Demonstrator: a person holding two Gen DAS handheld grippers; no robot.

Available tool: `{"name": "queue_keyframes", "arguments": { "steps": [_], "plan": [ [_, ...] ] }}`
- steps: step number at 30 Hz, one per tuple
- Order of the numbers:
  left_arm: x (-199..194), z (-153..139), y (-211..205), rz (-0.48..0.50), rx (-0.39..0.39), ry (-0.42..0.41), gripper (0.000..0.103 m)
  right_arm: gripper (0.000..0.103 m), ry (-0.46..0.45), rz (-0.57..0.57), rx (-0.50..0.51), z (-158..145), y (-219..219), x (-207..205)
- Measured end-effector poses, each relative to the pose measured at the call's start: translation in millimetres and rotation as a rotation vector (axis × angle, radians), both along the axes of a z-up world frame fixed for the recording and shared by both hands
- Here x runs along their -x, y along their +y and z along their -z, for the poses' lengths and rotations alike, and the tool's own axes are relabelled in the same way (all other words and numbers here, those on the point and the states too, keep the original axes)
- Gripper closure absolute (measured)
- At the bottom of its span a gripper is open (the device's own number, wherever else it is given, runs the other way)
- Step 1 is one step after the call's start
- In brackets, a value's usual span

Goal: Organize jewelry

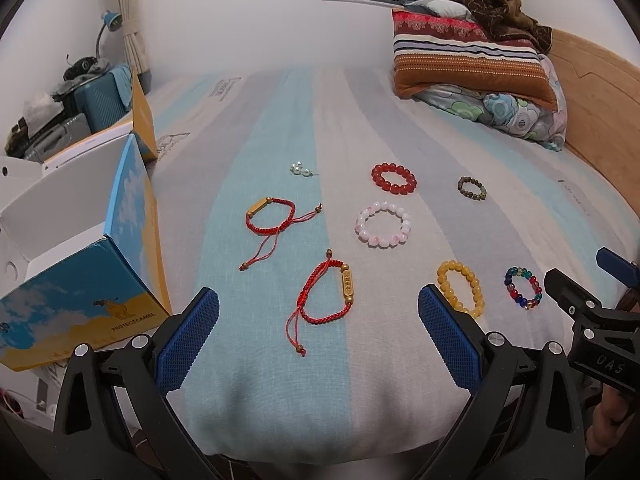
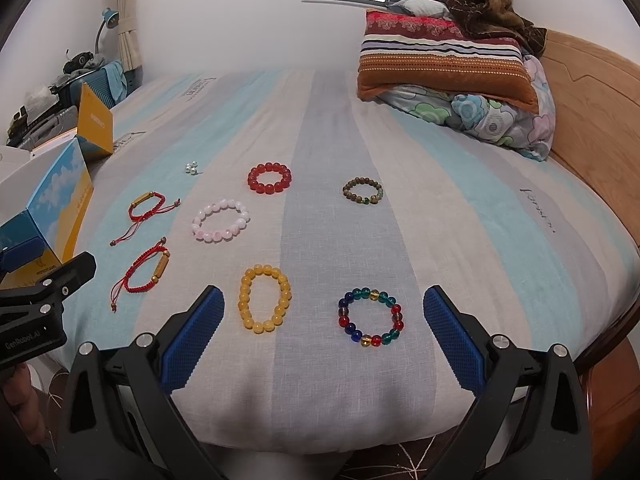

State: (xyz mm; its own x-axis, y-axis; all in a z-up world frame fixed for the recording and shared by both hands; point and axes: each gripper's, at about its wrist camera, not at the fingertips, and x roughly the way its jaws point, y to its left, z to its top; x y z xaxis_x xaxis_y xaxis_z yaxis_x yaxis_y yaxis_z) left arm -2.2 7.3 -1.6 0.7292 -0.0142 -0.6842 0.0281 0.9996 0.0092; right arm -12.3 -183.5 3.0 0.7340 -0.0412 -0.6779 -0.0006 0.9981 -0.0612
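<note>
Several bracelets lie spread on a striped bedsheet. Nearest my left gripper (image 1: 318,316) is a red cord bracelet (image 1: 326,296) with a gold tube; a second red cord bracelet (image 1: 270,218) lies farther back. My left gripper is open and holds nothing. My right gripper (image 2: 324,320) is open too, with a yellow bead bracelet (image 2: 265,298) and a multicolour bead bracelet (image 2: 371,317) lying between its blue fingers. Farther off are a pink bead bracelet (image 2: 221,220), a red bead bracelet (image 2: 269,177), a brown-green bead bracelet (image 2: 363,191) and small pearl pieces (image 2: 191,168).
An open blue and yellow cardboard box (image 1: 80,264) stands at the bed's left edge. Pillows and a folded quilt (image 2: 452,76) are piled at the far right against a wooden headboard (image 2: 592,128). Luggage and clutter (image 1: 80,96) sit beyond the box.
</note>
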Motion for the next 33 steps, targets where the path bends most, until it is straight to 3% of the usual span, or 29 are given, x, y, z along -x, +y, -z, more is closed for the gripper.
{"name": "queue_keyframes", "arguments": {
  "steps": [33],
  "plan": [
    [4.2,-1.6,-2.3,0.003,-0.009,-0.007,0.006,0.007,-0.004,0.000,-0.007,-2.7,1.9,2.3]
  ]
}}
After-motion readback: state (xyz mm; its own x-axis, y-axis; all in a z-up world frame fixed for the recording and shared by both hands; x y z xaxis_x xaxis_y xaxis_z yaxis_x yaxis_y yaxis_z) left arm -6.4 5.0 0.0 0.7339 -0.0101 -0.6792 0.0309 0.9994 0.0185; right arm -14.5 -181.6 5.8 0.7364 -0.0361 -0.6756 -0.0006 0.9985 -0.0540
